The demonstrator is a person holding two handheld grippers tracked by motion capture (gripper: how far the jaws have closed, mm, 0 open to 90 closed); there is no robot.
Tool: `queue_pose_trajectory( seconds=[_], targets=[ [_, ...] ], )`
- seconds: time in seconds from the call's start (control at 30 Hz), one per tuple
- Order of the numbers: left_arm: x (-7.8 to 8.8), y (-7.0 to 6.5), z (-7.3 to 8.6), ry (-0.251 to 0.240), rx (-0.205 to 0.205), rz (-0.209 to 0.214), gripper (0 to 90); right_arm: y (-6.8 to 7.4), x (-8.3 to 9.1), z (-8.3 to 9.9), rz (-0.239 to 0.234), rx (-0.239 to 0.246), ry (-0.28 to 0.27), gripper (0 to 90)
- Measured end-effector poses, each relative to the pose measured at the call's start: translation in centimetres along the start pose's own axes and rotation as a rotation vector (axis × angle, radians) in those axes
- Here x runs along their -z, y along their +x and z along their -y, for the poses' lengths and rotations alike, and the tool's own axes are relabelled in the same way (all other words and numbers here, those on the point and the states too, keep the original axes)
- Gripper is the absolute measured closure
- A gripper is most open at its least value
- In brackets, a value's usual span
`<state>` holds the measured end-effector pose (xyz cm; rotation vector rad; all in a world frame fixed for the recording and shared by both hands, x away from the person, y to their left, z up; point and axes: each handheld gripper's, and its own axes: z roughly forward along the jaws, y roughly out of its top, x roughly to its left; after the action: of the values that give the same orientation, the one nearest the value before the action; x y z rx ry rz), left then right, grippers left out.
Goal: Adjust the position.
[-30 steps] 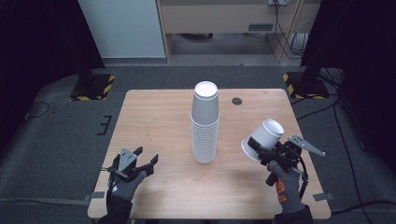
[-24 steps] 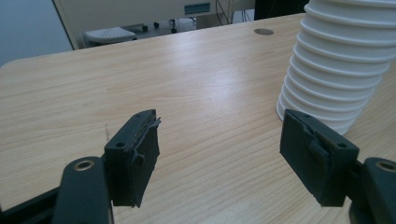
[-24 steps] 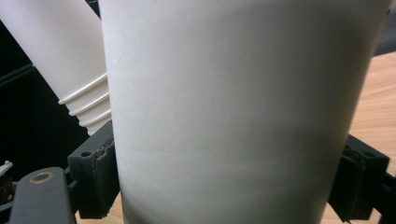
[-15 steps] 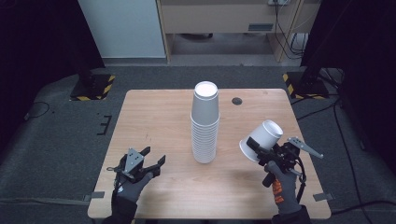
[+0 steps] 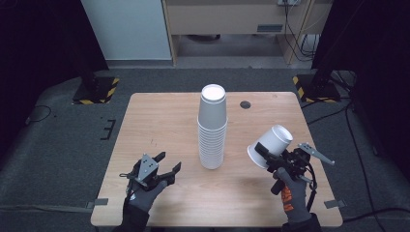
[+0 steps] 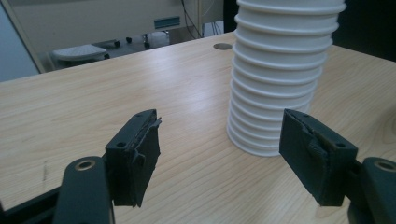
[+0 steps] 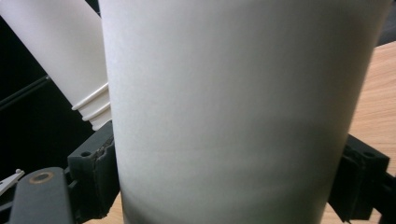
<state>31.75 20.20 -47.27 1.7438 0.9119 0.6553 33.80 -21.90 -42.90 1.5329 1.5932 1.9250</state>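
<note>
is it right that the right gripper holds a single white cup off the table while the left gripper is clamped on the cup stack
Not quite. The left gripper is open and empty, short of the cup stack, as the left gripper view shows. The right gripper does hold a single white cup off the table.

In the right gripper view the held cup (image 7: pixel 243 112) runs past the top and bottom edges, hiding the table ahead of the right gripper (image 7: pixel 229 182), while the stack of cups (image 6: pixel 280 74) beyond the left gripper's (image 6: pixel 233 158) jaws is cut off at the top edge.

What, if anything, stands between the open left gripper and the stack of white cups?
Nothing visible. The left gripper hovers open near the table's front edge, and bare wood lies between it and the cup stack. The single cup sits clamped in the right gripper, off to the other side.
</note>
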Motion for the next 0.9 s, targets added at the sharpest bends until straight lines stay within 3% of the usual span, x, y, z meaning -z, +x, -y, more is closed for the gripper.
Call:
queue_pose_trajectory(
  seconds=[0.3,0.9],
  targets=[
    [-1.4,-2.4,-1.0,-0.029,-0.025,0.055,27.9,0.0,0.1,0.0,-0.015,-0.016,-0.009,14.7],
    [-2.3,-5.1,-1.9,-0.051,-0.07,0.124,28.6,0.2,0.0,0.2,-0.023,-0.029,-0.007,14.7]
  ],
)
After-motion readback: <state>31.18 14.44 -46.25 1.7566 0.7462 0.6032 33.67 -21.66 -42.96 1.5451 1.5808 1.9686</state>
